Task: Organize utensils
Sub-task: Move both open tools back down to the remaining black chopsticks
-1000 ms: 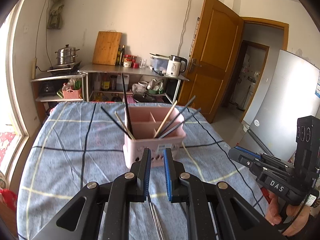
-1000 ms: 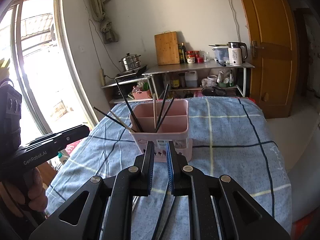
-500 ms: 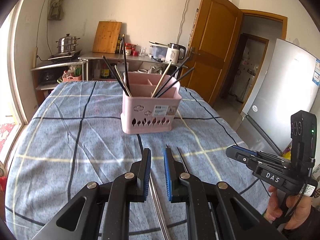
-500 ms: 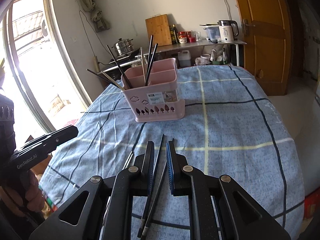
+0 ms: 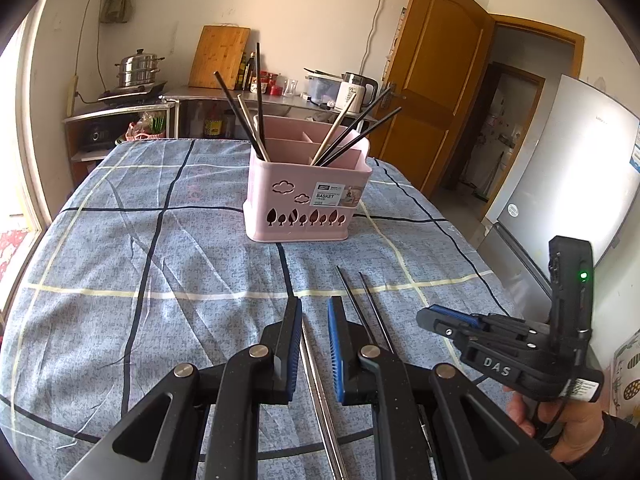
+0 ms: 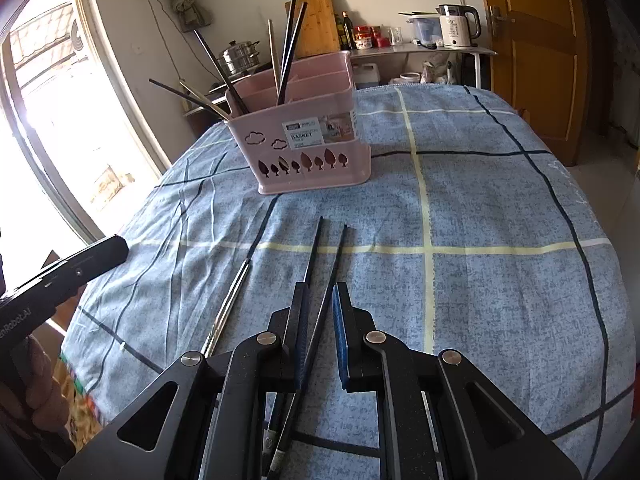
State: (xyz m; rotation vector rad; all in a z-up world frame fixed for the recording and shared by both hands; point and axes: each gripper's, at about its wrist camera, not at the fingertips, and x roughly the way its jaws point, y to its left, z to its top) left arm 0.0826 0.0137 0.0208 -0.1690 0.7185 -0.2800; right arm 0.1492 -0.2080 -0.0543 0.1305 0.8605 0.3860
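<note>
The left gripper (image 5: 314, 326) hangs low over the blue checked table (image 5: 120, 264) with its fingers parted and empty, a pair of silver chopsticks (image 5: 320, 396) lying on the cloth in the gap between them; the right gripper (image 6: 320, 308) is likewise parted and holds nothing, two black chopsticks (image 6: 326, 276) running side by side beneath it, one in the gap and the other half under the left finger; the pink basket (image 5: 306, 196) stands well apart further up the table, several chopsticks already leaning in its compartments. The likely trouble is in the pick-up: thin sticks flat on soft, wrinkled cloth may roll or scissor apart as the fingers close, so only one comes up, or fabric gets pinched with it; a stick grabbed near one end could swing and knock the leaning ones, or tip the light basket, on insertion. The near ends of both pairs are hidden under the gripper bodies, so their full length cannot be judged; whether either gripper's fingers touch the cloth cannot be told; the basket's rear compartments are hard to make out.
</note>
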